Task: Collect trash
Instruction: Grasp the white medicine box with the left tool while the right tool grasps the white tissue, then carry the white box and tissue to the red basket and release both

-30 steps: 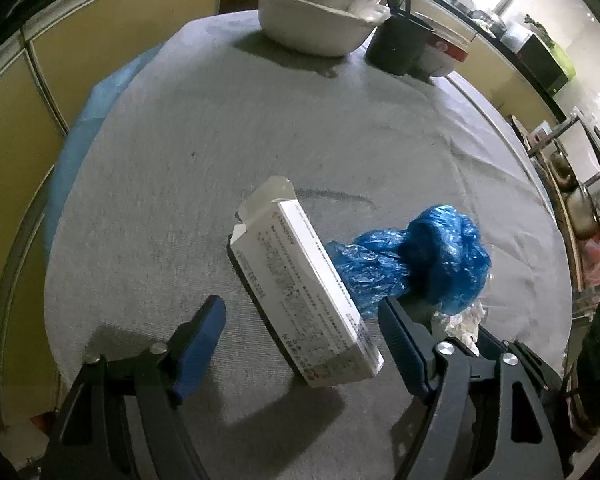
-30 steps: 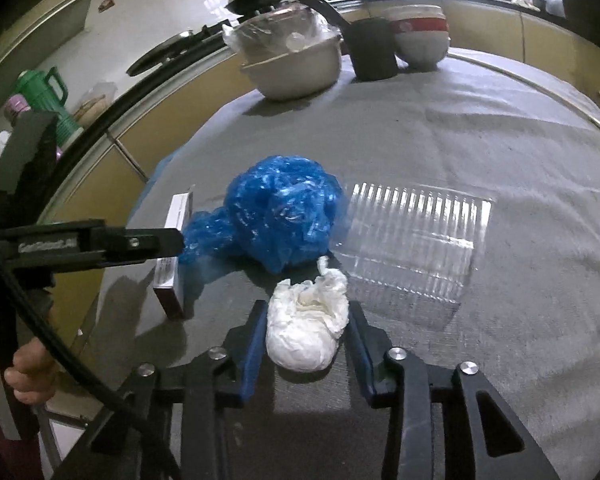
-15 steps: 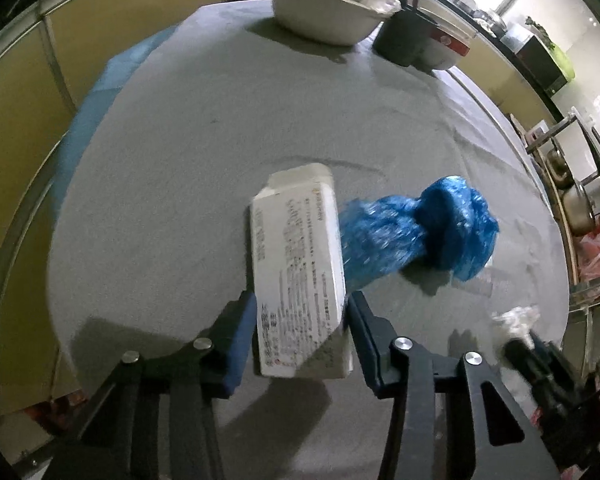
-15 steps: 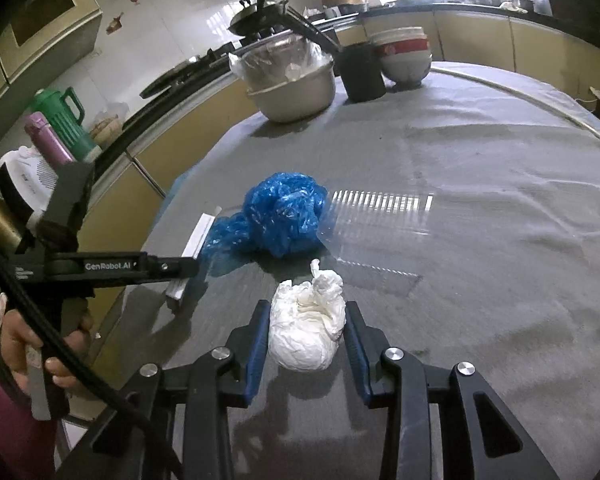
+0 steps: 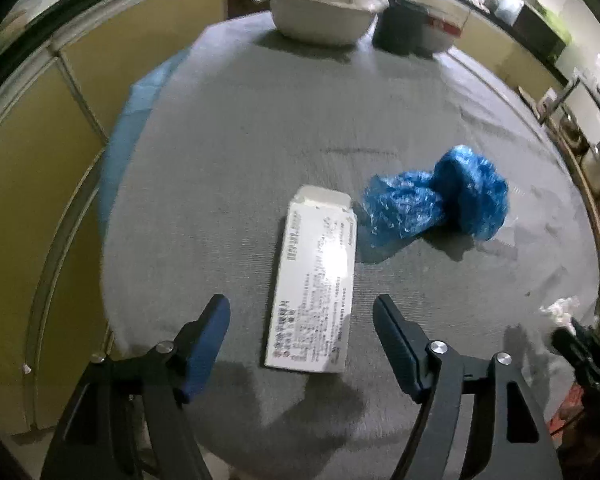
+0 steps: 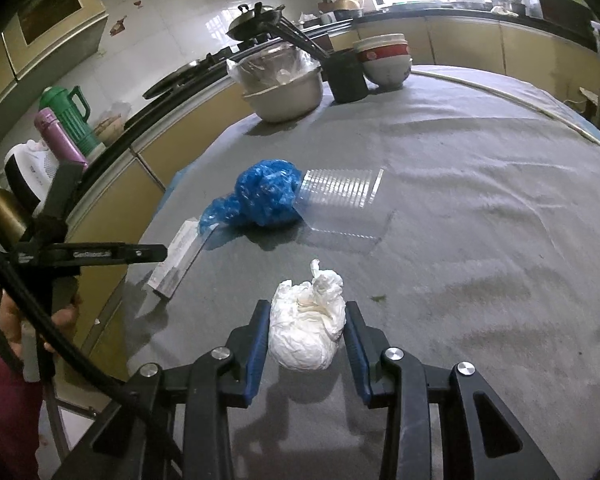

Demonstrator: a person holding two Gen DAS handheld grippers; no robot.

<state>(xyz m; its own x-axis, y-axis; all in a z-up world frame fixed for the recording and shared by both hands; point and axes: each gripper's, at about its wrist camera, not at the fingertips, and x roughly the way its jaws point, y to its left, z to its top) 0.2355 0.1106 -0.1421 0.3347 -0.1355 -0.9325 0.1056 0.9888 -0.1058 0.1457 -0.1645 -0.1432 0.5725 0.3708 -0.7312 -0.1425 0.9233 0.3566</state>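
A white printed carton [image 5: 314, 284] lies flat on the grey table cloth [image 5: 260, 140]; its near end lies between the fingers of my open left gripper [image 5: 302, 322], untouched. A crumpled blue plastic bag [image 5: 436, 204] lies just right of it. My right gripper [image 6: 306, 320] is shut on a white crumpled tissue wad [image 6: 306, 328], held above the table. The right wrist view also shows the blue bag [image 6: 266, 198], a clear ribbed plastic cup [image 6: 342, 194] on its side beside it, and the carton [image 6: 176, 258] under the left gripper's finger [image 6: 100, 256].
At the table's far edge stand a plastic-covered basin [image 6: 284, 88], a dark cup [image 6: 346, 78] and stacked bowls [image 6: 384, 58]. Yellow cabinets [image 5: 28, 168] run along the left. The table's near edge lies just below the left gripper.
The left gripper, closed round the carton half a second ago, has opened wide and the carton lies free. The right gripper has lifted and drawn back with the tissue.
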